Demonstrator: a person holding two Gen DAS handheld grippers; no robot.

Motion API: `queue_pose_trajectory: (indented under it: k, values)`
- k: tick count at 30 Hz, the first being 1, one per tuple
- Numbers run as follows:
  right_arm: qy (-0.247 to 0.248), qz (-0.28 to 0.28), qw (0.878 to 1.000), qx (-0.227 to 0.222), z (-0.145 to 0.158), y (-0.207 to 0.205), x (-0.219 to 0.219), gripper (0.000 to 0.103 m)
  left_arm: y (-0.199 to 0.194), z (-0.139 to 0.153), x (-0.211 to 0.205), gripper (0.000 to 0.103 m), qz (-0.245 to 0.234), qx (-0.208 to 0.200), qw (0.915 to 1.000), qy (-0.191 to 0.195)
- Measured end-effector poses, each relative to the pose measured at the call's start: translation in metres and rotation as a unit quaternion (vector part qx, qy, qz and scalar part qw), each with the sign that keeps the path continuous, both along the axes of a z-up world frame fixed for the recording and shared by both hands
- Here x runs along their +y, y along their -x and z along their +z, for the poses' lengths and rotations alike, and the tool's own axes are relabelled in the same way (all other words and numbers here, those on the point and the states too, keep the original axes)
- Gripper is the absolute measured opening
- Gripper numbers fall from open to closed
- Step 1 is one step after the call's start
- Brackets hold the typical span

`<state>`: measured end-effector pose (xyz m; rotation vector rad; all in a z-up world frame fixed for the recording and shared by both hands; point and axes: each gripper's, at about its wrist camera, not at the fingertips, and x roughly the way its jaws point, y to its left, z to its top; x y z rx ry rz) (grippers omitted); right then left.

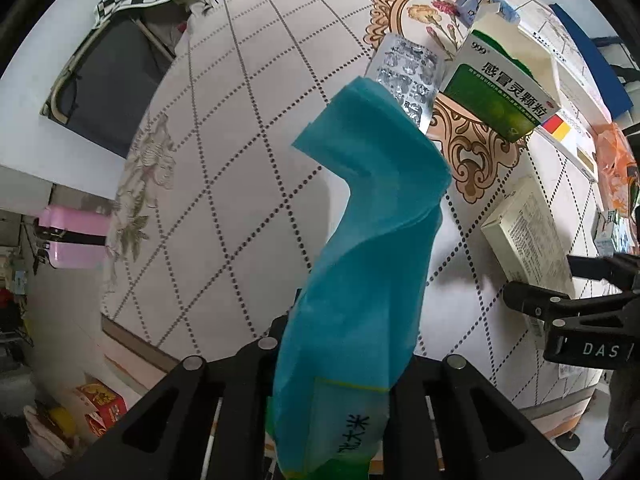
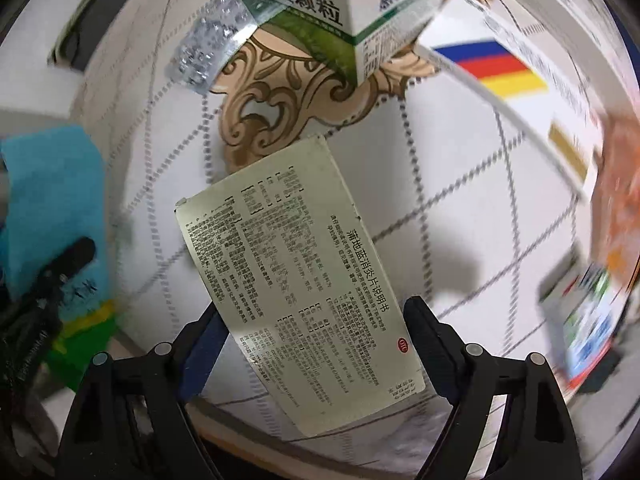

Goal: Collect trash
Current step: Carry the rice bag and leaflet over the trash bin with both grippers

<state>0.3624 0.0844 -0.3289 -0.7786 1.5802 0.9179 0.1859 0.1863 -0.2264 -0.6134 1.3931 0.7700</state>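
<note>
My left gripper [image 1: 340, 344] is shut on a teal plastic bag [image 1: 368, 240] and holds it up above the table; the bag also shows at the left of the right wrist view [image 2: 52, 200]. My right gripper [image 2: 316, 320] has its fingers on both sides of a flat cream medicine box [image 2: 304, 280] covered in small print; the same box shows at the right of the left wrist view [image 1: 524, 236]. A green-and-white medicine box [image 1: 496, 92] and a silver blister pack [image 1: 408, 76] lie further back.
The round table has a white cloth with dotted diamonds and a gold ornament [image 1: 472, 152]. A white box with red, yellow and blue stripes [image 2: 492, 68], an orange bag [image 1: 612, 160] and a small carton [image 2: 580, 320] lie at the right. A pink case [image 1: 76, 236] is off the table's left.
</note>
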Motion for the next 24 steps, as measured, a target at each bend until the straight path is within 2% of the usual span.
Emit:
queue_pose_trajectory:
  k: [3, 7, 9, 12, 14, 16, 19, 24]
  values:
    - [-0.025, -0.039, 0.999, 0.011, 0.009, 0.008, -0.010, 0.087, 0.013, 0.027, -0.012, 0.011, -0.006, -0.001, 0.9999, -0.013]
    - [-0.052, -0.090, 0.995, 0.008, 0.025, 0.025, -0.029, 0.087, 0.031, 0.042, -0.030, 0.011, -0.016, -0.011, 0.9994, -0.027]
    - [-0.065, -0.112, 0.992, -0.004, 0.037, 0.037, -0.040, 0.087, 0.026, 0.032, -0.044, 0.011, -0.023, -0.020, 0.9990, -0.033]
    - [-0.084, -0.146, 0.986, -0.008, 0.053, 0.050, -0.065, 0.087, 0.033, 0.035, -0.058, 0.010, -0.039, -0.044, 0.9975, -0.039]
    - [-0.096, -0.169, 0.981, -0.016, 0.086, 0.060, -0.071, 0.086, 0.046, 0.038, -0.071, 0.010, -0.057, -0.064, 0.9954, -0.043]
    - [-0.107, -0.194, 0.975, -0.023, 0.104, 0.080, -0.082, 0.086, 0.066, 0.041, -0.081, 0.010, -0.079, -0.084, 0.9923, -0.046]
    - [-0.125, -0.241, 0.962, -0.022, 0.124, 0.118, -0.128, 0.086, 0.094, 0.042, -0.093, 0.010, -0.105, -0.104, 0.9882, -0.041]
    - [-0.138, -0.309, 0.941, -0.009, 0.130, 0.198, -0.193, 0.086, 0.143, 0.031, -0.120, 0.010, -0.132, -0.115, 0.9845, -0.012]
